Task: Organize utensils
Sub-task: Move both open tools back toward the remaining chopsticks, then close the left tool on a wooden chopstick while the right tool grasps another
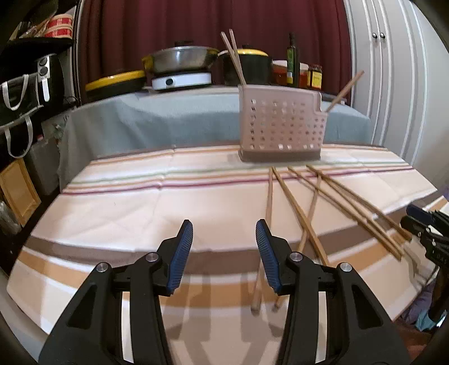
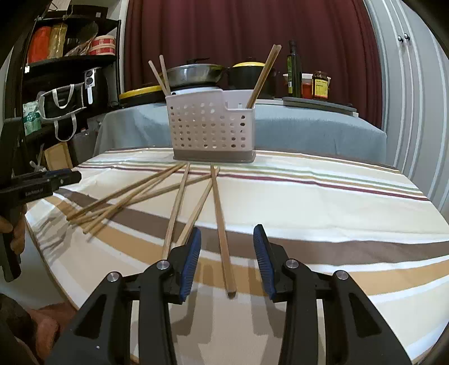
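My left gripper [image 1: 224,252] is wide open and holds nothing; its blue pads [image 1: 179,258] hang over the striped tablecloth [image 1: 126,202], a little to the left of the loose chopsticks [image 1: 336,196]. My right gripper [image 2: 227,258] is also wide open and empty. One chopstick [image 2: 221,224] lies on the cloth between its two fingers and points toward the basket, but I cannot tell if the pads touch it.

The basket [image 1: 280,123] is a pale plastic one with many holes and a darker base, and it stands upright on the far part of the cloth. Two chopsticks [image 1: 234,56] lean out of its left end. In its lower right compartment stand more chopsticks [image 2: 263,75], which lean to the right; from the right camera they look like a pair.

The other chopsticks lie flat on the cloth in front of the basket, spread like a fan, and some cross over each other. In the right camera one group [image 2: 126,199] lies to the left, near my left gripper [image 2: 50,182], which comes in from the left edge with my hand [image 2: 15,227] behind it. In the left camera my right gripper [image 1: 426,224] shows at the right edge, just beside the ends of the longest sticks.

Behind the table is a grey-blue cloth [image 1: 168,118] with pots [image 1: 182,60] and bottles [image 1: 292,60] on it, and a dark red curtain [image 1: 168,25].
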Demonstrator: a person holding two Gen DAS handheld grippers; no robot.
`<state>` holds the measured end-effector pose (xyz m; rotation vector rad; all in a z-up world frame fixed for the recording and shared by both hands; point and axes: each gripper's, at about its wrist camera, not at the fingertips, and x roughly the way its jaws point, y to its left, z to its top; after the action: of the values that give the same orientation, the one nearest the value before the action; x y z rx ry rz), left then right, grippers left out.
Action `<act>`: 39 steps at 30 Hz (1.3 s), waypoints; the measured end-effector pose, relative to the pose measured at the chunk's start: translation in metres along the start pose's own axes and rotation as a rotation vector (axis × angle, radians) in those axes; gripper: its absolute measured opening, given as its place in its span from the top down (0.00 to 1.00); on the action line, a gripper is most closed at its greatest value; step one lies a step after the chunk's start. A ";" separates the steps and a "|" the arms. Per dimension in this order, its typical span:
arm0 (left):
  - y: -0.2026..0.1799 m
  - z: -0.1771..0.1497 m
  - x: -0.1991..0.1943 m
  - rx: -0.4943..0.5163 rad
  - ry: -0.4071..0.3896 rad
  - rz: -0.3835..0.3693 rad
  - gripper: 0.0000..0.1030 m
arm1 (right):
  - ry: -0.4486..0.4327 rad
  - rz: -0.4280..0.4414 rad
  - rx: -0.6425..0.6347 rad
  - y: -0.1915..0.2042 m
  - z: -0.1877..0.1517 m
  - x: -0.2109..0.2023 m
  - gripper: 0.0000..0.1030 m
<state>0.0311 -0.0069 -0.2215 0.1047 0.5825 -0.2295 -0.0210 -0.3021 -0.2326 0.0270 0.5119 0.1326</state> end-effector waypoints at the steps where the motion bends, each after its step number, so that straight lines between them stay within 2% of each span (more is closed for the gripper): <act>1: -0.001 -0.002 0.000 -0.001 0.004 -0.005 0.56 | 0.001 0.001 -0.001 0.000 -0.002 0.000 0.62; 9: -0.018 -0.021 0.005 0.044 0.030 -0.046 0.57 | 0.006 0.001 0.023 -0.003 -0.007 0.001 0.62; 15: -0.020 -0.028 0.008 0.046 0.046 -0.052 0.71 | 0.011 0.006 0.029 -0.005 -0.010 0.004 0.62; 16: -0.020 -0.029 0.009 0.047 0.048 -0.054 0.77 | 0.012 0.007 0.030 -0.005 -0.010 0.005 0.62; 18: -0.019 -0.032 0.011 0.049 0.057 -0.057 0.82 | 0.013 0.008 0.030 -0.005 -0.011 0.006 0.62; 22: -0.017 -0.034 0.014 0.038 0.071 -0.065 0.88 | 0.013 0.008 0.030 -0.006 -0.011 0.006 0.62; 26: -0.019 -0.035 0.013 0.050 0.068 -0.068 0.90 | 0.014 0.010 0.029 -0.006 -0.011 0.007 0.63; 29: -0.020 -0.035 0.012 0.057 0.068 -0.071 0.94 | 0.018 0.014 0.026 -0.006 -0.012 0.007 0.65; 35: -0.021 -0.035 0.012 0.053 0.068 -0.070 0.94 | 0.030 0.019 0.027 -0.005 -0.016 0.008 0.74; 39: -0.021 -0.035 0.013 0.053 0.068 -0.069 0.94 | 0.030 0.032 0.023 -0.004 -0.017 0.009 0.87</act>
<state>0.0175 -0.0236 -0.2584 0.1445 0.6481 -0.3099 -0.0207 -0.3046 -0.2520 0.0554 0.5431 0.1582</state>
